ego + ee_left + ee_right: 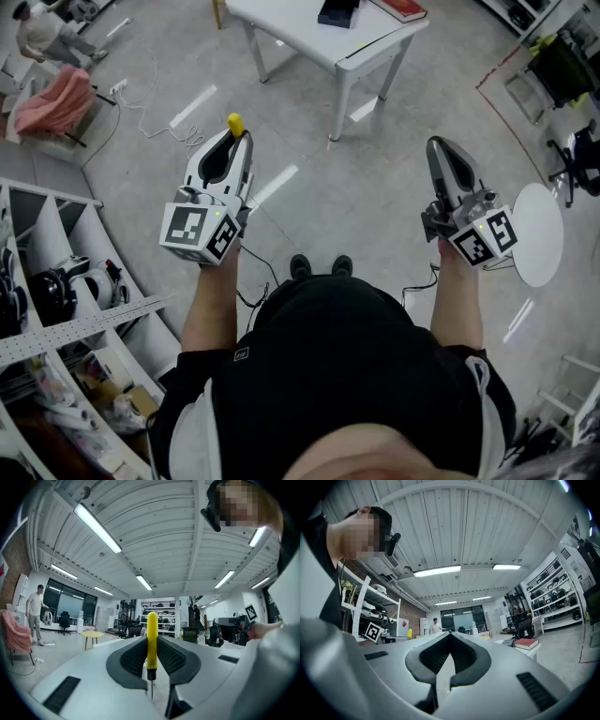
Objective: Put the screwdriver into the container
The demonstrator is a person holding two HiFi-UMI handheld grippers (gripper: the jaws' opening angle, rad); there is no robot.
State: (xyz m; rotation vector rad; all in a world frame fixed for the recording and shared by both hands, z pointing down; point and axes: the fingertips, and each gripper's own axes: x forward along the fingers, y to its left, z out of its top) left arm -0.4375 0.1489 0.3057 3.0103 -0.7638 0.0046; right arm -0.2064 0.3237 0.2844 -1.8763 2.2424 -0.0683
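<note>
one claw [238, 141] holds screwdriver [151, 639] over grey floor [337, 197].

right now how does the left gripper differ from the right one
The left gripper is clamped on a yellow screwdriver; the right gripper holds nothing. The left gripper's jaws are held apart by the handle; the right gripper's jaws meet at their tips. Both point forward over the floor.

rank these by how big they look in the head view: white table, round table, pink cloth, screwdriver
1. white table
2. round table and pink cloth: look about alike, so unranked
3. screwdriver, only its yellow end showing
</note>
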